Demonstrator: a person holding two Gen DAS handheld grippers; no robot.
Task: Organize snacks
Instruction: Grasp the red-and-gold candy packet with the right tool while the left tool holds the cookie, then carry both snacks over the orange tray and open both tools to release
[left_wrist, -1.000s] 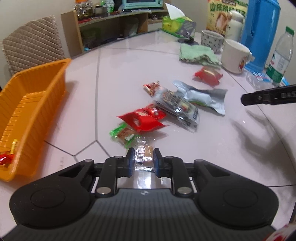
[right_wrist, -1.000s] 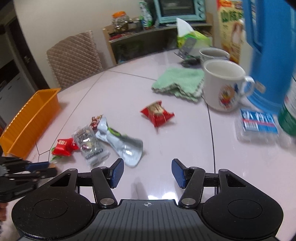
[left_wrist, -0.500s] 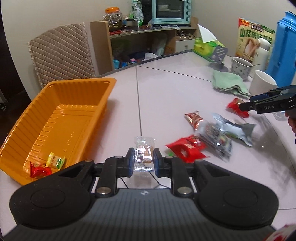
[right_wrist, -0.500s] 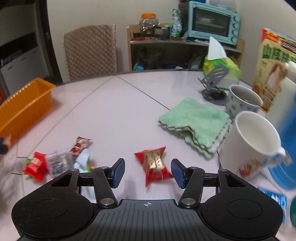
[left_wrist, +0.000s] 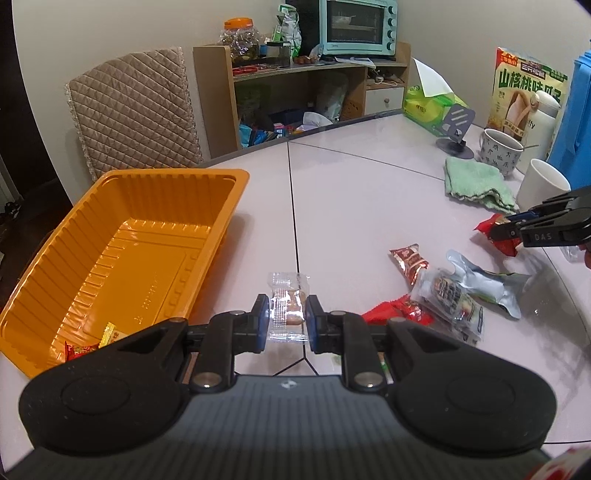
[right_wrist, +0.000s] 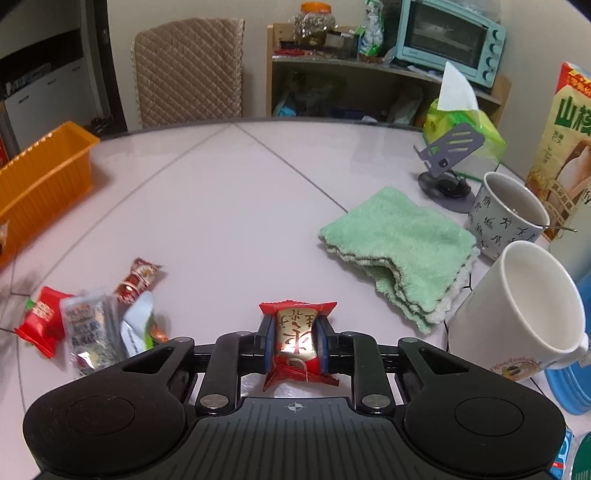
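Clear-wrapped biscuit (left_wrist: 287, 309) pinched in left gripper (left_wrist: 284, 318), beside orange tray (left_wrist: 221, 221). Right gripper (right_wrist: 294, 339) jaws have just closed onto red-gold candy (right_wrist: 295, 332).

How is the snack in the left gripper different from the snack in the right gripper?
The left gripper pinches a clear-wrapped snack; you can see the tan biscuit inside. The right gripper has just closed on a red-and-gold candy whose wrapper hides what is inside. The clear one has flat, straight ends; the red one's ends flare out. Both are small, single-wrapped and held between blue pads.
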